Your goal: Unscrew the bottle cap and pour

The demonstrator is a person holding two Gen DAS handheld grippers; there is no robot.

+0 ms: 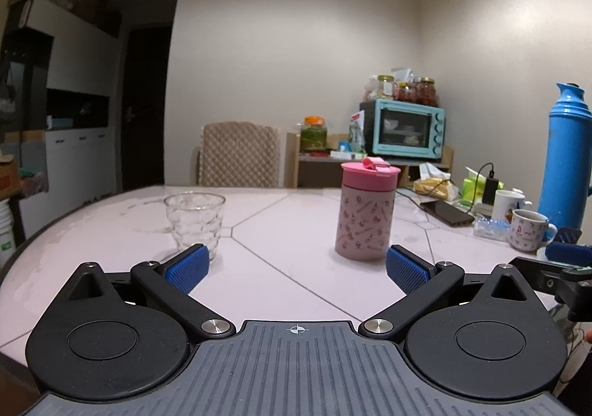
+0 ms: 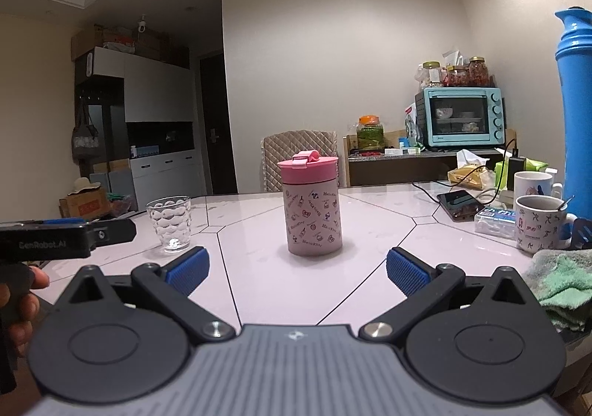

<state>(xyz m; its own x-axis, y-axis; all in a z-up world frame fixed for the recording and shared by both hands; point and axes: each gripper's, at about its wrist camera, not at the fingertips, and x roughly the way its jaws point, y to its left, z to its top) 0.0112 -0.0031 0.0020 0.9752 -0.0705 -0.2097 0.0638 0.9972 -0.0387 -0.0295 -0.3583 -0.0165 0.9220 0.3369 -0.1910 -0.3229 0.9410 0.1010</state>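
A pale pink printed bottle (image 1: 364, 220) with a darker pink screw cap (image 1: 370, 175) stands upright on the white table (image 1: 296, 231). It also shows in the right wrist view (image 2: 313, 220), with its cap (image 2: 308, 168) on. A clear empty glass (image 1: 195, 222) stands left of it, also in the right wrist view (image 2: 169, 223). My left gripper (image 1: 296, 270) is open and empty, short of both, with the glass just beyond its left finger. My right gripper (image 2: 298, 268) is open and empty, facing the bottle from a short distance.
At the right stand a tall blue thermos (image 2: 577, 112), two mugs (image 2: 538, 227), a phone (image 2: 458, 205) with cables and a green cloth (image 2: 558, 286). A chair (image 1: 238, 153) and a shelf with a teal oven (image 1: 405, 127) stand behind the table.
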